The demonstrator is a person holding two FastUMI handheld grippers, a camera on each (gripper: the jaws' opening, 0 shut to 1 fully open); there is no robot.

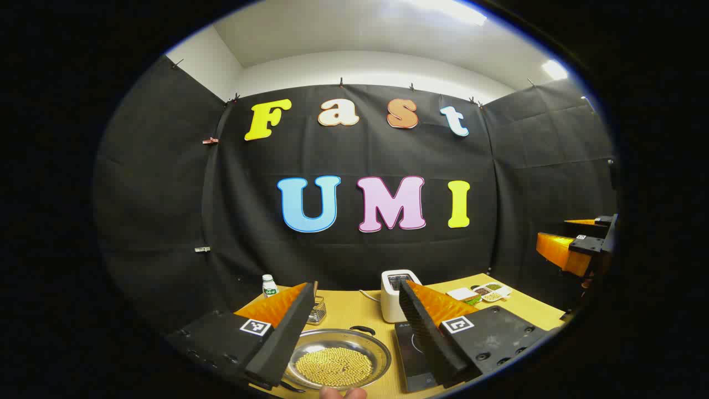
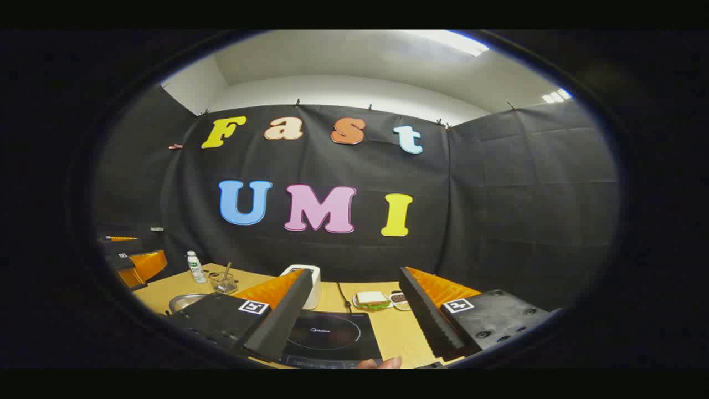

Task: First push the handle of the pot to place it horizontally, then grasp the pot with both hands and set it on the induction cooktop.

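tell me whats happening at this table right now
A person holds a two-finger gripper in each hand above a wooden table. The left gripper is open and aimed at a shallow round steel pot of small yellow beans; nothing touches the pot yet, and its dark handle lies at the far rim. The right gripper is open over the flat black induction cooktop, which sits beside the pot. A white toaster stands behind them.

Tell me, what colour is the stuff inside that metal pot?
Yellowish-gold small round grains fill the silver pot, best seen in the left gripper view.
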